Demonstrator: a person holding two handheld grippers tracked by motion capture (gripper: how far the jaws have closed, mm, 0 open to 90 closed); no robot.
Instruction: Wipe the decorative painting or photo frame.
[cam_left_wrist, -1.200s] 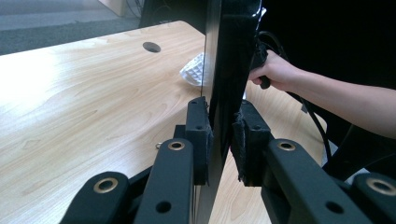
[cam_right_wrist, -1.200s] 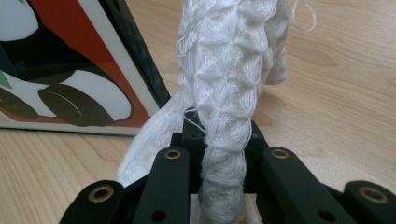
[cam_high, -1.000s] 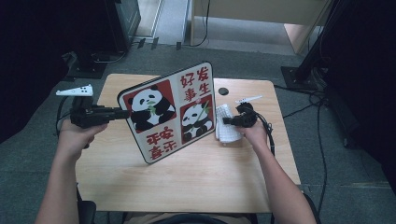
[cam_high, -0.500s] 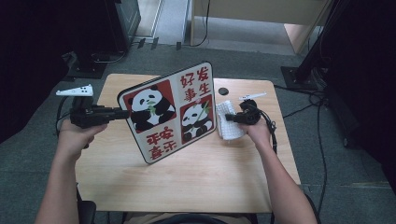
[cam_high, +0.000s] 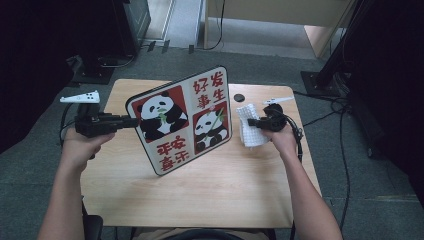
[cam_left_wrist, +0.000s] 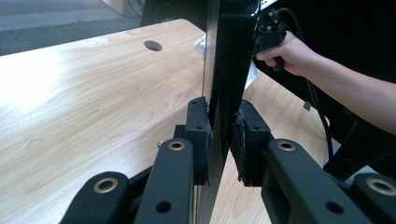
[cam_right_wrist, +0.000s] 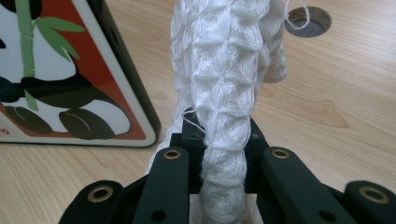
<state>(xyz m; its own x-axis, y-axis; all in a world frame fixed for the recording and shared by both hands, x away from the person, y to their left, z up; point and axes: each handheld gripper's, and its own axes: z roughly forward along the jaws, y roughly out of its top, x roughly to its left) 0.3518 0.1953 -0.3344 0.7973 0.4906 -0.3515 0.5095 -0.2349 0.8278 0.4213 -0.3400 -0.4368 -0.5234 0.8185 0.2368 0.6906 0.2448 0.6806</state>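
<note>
White knitted cloth (cam_right_wrist: 224, 93) is hanging limp in the right gripper (cam_right_wrist: 223, 140), w/ both jaws pinched onto a bunched fold, so it's soft, light & floppy; the waffle-like weave is giving the pads plenty to bite on, so slipping looks unlikely, though a loose thread is sticking out near the pads and could snag. In the high view the cloth (cam_high: 248, 127) is drooping over the table (cam_high: 200, 190) just right of the panda board (cam_high: 182, 120), probably brushing the wood at its lower end, but that's hard to tell from above. Board is behaving like a stiff, flat panel w/ a glossy printed face & a dark rim, standing tilted on its lower corner on the tabletop. Left gripper (cam_high: 131, 121) is clamping its left edge; in the left gripper view the jaws are squeezing the thin panel (cam_left_wrist: 224, 70) from both faces, nearly closed. That glossy face is likely slick, so an edge grip deep over the rim, as now, seems the sensible hold, since the board could pivot or slide if pushed hard from the side. For wiping, the cloth probably needs holding by a thick fold so a broad flap is meeting the face. A round cable hole (cam_high: 239, 97) is sitting behind the board.
</note>
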